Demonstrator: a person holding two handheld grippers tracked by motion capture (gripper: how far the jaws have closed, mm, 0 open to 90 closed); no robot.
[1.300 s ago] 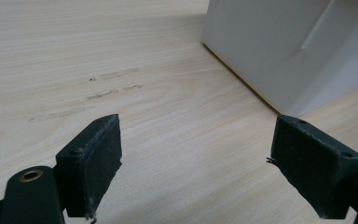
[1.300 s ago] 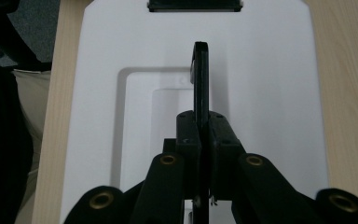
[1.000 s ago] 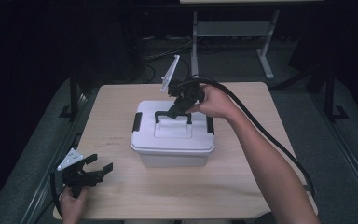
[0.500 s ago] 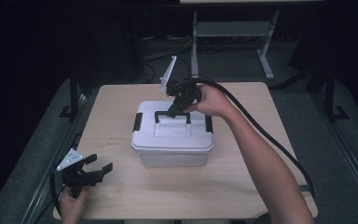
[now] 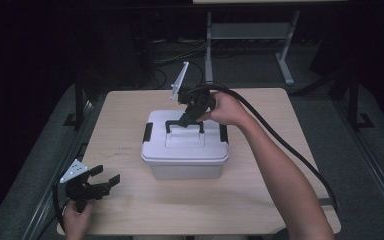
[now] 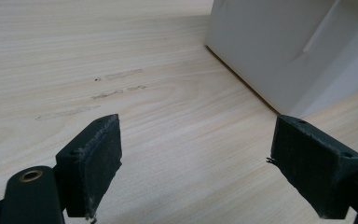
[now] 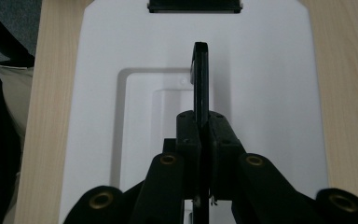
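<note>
A pale wooden table [image 5: 260, 200] carries a white rectangular plastic storage box [image 5: 185, 160] at its middle, lid on and black side latches [image 5: 147, 131] apparently, though small in the high view, fastened. The right gripper [image 7: 200, 121] is clamped on the box's black carry handle [image 7: 200, 70], raised upright. Lifting or moving the box remains. The left gripper [image 6: 196, 158] idles near the table's front-left corner, jaws apart, holding nothing.

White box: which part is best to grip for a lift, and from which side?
Grip the black handle on the lid of the white box, coming from above. It stands upright as a thin bar across the lid's middle, so narrow jaws fit either side. The right gripper is already shut on it; the smooth, wide walls offer no such hold. The left gripper rests open on the table.
</note>
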